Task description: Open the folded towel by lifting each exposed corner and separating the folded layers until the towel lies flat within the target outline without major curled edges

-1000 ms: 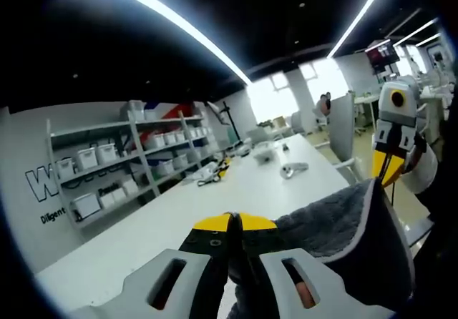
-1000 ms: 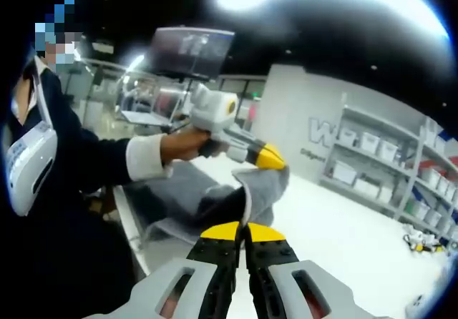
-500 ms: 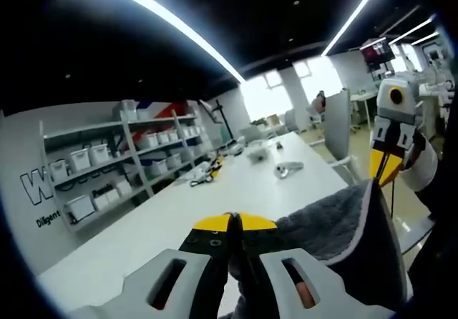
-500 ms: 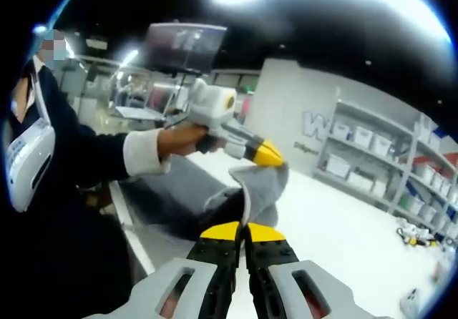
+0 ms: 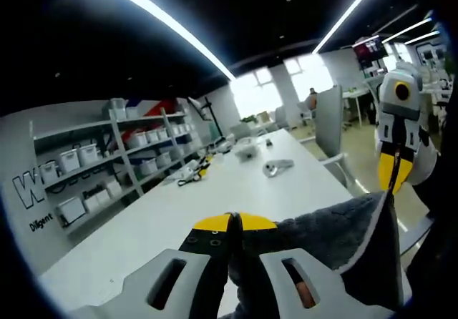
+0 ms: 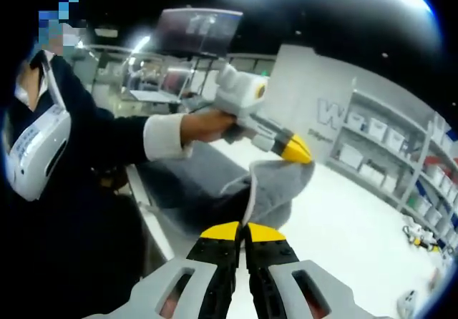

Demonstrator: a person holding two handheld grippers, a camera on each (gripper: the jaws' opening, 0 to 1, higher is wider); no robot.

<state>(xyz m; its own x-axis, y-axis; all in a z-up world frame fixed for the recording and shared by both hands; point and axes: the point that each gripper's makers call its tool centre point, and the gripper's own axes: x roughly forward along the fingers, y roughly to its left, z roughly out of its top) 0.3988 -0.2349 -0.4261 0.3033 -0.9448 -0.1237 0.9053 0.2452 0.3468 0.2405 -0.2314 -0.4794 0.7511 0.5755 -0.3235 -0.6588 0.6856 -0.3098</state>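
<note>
Both grippers have spread further apart, stretching the gray towel [image 5: 336, 240] more taut above the white table [image 5: 215, 197], so unfolding is progressing. Left gripper [image 5: 234, 226] jaws clamp one towel corner; right gripper [image 6: 242, 232] jaws clamp another. Both are raised, level, facing each other.

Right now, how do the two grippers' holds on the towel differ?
In the right gripper view, the left gripper pinches a towel corner held higher, farther over the table; the right gripper grips a lower edge nearer the person. Both have jaws shut on the grey cloth, lifted off the table.
</note>
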